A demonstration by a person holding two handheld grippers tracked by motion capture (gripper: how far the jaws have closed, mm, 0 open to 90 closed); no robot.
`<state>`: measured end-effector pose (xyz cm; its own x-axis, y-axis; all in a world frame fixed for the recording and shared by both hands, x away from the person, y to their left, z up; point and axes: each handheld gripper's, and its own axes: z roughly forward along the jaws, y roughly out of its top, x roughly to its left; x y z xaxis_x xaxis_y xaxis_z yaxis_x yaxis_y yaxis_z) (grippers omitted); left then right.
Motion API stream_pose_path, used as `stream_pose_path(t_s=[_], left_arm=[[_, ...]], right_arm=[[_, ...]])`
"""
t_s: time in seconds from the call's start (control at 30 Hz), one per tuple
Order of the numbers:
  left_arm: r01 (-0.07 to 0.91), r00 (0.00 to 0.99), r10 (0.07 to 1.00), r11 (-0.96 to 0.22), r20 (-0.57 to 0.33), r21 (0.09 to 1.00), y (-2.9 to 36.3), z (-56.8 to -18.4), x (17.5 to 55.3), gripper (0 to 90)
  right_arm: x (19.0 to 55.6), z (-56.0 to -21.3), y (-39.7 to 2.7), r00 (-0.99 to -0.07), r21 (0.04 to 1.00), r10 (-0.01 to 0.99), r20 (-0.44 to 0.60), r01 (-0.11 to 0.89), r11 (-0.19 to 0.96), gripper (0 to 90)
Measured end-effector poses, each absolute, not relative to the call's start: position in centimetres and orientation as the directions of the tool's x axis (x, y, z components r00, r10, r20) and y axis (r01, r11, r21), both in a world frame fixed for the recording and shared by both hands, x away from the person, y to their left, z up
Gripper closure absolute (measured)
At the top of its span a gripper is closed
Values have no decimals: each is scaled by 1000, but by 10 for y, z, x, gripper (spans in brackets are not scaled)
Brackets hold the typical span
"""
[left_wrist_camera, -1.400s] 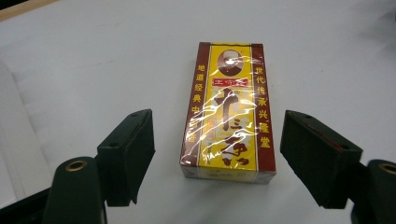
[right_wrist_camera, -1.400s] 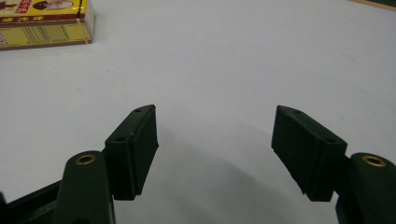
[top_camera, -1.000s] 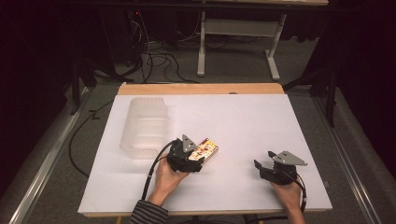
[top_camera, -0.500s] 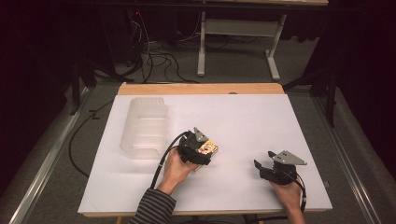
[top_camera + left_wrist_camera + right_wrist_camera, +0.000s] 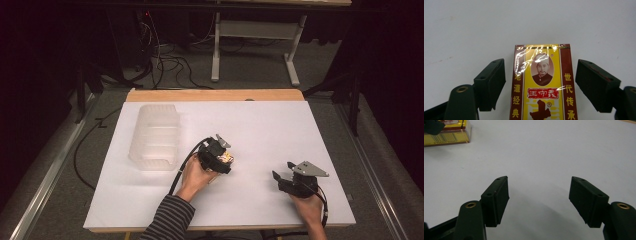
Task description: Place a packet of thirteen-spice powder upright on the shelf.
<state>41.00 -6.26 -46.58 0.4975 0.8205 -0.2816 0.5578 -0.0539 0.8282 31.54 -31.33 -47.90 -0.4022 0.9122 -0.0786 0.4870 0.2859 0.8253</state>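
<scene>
the jaws of the left gripper [image 5: 540, 82] stand spread wide, one on each side of a yellow and dark red packet [image 5: 542, 87], with a gap of white showing between each jaw and the packet's long edges, so nothing is clamped. the packet lies flat on the white table [image 5: 529, 22], its glossy wrapper catching the light, its printed face up with an oval portrait, a red label and columns of characters. in the high view the left gripper [image 5: 220, 159] sits near the middle of the table [image 5: 260, 125], tilted down over the packet [image 5: 227, 158], of which just a small yellow patch peeks out beside the black body. a hand in a striped sleeve [image 5: 170, 217] holds it.

the right gripper [image 5: 539, 200] also has its jaws wide apart, with bare table between them and nothing held. it rests low toward the near right part of the table [image 5: 287, 181], well apart from the left one. far off at the upper left of the right gripper view lies the packet [image 5: 447, 135], a barcode on its side.

a clear plastic container [image 5: 156, 136] stands on the left part of the table, near the left gripper but not touching it.
</scene>
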Motion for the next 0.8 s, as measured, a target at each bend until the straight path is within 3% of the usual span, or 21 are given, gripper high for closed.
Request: stream_pose_path(t_s=[0.5,0.67,0.8], left_arm=[[585,486,827,-69,-281,808,-66,-472,413,294],[556,509,834,-130,-212,821,-71,-476,410,303],[562,511,833,-137,-212,816,-73,-476,411,303]], right_arm=[[315,-479,-314,-396,828,915,-74,488,278,324],[315,-479,-313,-391,828,918,-72,489,273,323],[315,-479,-313,-391,828,917,-75,488,276,323]])
